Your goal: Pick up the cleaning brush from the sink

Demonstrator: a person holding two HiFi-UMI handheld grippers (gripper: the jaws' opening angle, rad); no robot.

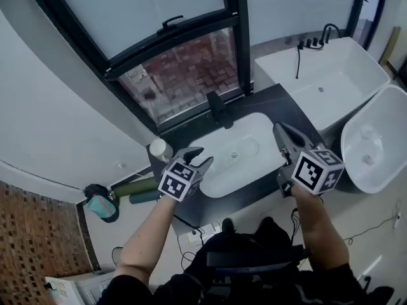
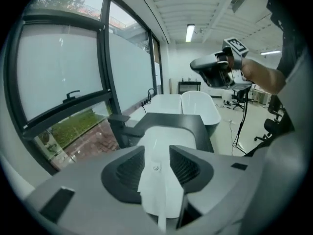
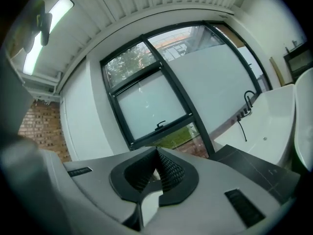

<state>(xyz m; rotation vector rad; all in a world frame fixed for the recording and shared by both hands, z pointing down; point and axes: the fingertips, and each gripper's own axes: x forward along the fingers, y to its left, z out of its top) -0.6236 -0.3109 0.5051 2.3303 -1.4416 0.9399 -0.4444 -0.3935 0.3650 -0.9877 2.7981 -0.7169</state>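
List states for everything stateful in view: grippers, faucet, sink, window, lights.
left gripper: open, nothing between the jaws.
right gripper: shut, empty.
faucet: off, no water running.
sink: no water seen; only the drain shows, no brush visible.
window: looks shut, handle level.
ceiling light: on.

— What's the sink like?
— I see a white sink [image 1: 254, 135], a shallow basin with rounded corners. It is sunk into a dark countertop [image 1: 283, 107] under the window [image 1: 184, 75], with a small drain [image 1: 234, 154] at its middle.
— And the brush?
— I can't make it out from here.
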